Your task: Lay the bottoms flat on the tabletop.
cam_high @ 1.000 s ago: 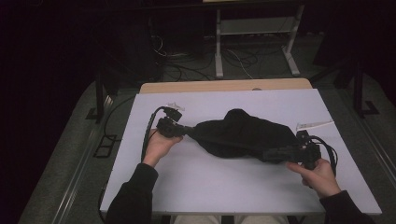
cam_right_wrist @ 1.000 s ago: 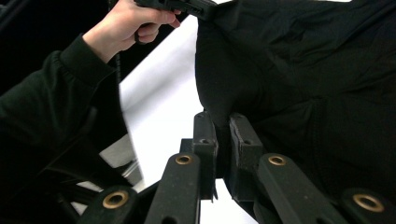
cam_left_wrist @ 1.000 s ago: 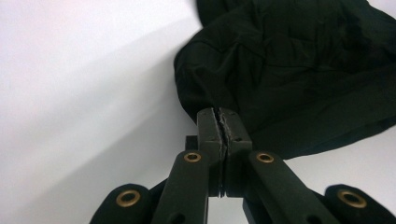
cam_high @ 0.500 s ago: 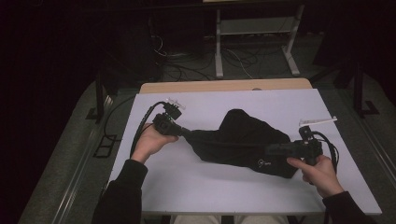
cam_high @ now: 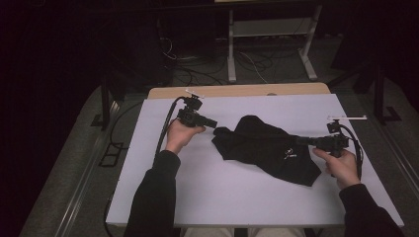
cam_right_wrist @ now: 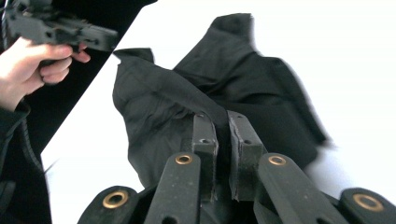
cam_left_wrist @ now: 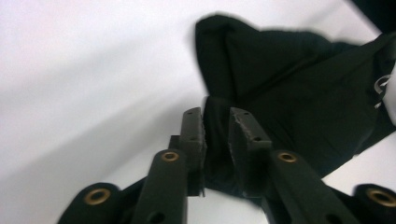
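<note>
A black garment lies crumpled on the white table, with a small white logo near its right end. My right gripper is shut on that end; in the right gripper view the cloth is pinched between the jaws of the gripper. My left gripper sits at the garment's left corner. Its jaws have just been opening. In the left gripper view the gripper stands open with the cloth lying loose between the jaws.
A wooden tabletop edge runs behind the white surface. Beyond it stand a metal frame and loose cables on the dark floor. Bare white surface stretches in front of the garment.
The garment was stretched between both grippers; now its left end lies slack. The left jaws have opened, and the left hand has shifted toward the far side. The right hand moved slightly right.
</note>
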`<state>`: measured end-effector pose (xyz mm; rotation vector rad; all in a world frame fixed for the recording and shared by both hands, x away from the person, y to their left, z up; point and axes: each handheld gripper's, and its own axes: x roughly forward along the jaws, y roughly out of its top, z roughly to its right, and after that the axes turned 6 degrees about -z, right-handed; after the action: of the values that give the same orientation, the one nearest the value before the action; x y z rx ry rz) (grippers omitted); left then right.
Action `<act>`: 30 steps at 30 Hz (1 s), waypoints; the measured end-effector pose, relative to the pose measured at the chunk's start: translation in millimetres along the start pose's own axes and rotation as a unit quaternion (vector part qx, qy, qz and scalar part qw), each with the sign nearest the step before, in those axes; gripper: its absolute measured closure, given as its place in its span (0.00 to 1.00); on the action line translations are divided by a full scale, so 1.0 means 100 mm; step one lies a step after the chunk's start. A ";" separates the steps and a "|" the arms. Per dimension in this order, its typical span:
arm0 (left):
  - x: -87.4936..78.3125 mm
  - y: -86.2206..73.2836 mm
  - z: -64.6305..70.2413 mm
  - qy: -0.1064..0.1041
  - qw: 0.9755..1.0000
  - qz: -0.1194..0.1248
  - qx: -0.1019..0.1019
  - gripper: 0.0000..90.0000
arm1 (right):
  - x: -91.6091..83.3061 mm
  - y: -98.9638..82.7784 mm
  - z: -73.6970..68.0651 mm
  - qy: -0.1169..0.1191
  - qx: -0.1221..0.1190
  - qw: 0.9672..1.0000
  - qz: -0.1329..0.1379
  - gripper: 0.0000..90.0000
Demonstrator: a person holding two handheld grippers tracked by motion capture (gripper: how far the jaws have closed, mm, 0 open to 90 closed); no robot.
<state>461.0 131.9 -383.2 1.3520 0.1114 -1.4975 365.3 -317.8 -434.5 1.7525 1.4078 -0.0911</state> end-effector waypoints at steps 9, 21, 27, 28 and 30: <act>0.25 -0.01 -0.05 -0.012 1.000 0.012 0.015 0.50 | -0.24 -0.06 0.21 -0.013 0.038 0.999 0.033 0.91; 0.71 0.08 -0.12 -0.027 0.998 0.040 0.043 0.44 | -0.22 -0.08 0.26 -0.013 0.050 0.998 0.026 0.91; 0.87 0.19 -0.03 -0.035 0.997 0.036 0.065 0.43 | -0.21 -0.08 0.26 -0.009 0.050 0.998 0.026 0.91; 0.87 0.19 -0.03 -0.035 0.997 0.036 0.065 0.43 | -0.21 -0.08 0.26 -0.007 0.050 0.998 0.026 0.91; 0.96 0.26 0.02 -0.023 0.997 0.016 0.076 0.44 | -0.21 -0.08 0.26 -0.004 0.050 0.998 0.027 0.91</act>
<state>497.8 60.1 -441.6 1.4317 -0.0537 -1.5329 362.4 -350.9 -443.9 1.8688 1.3700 -0.1433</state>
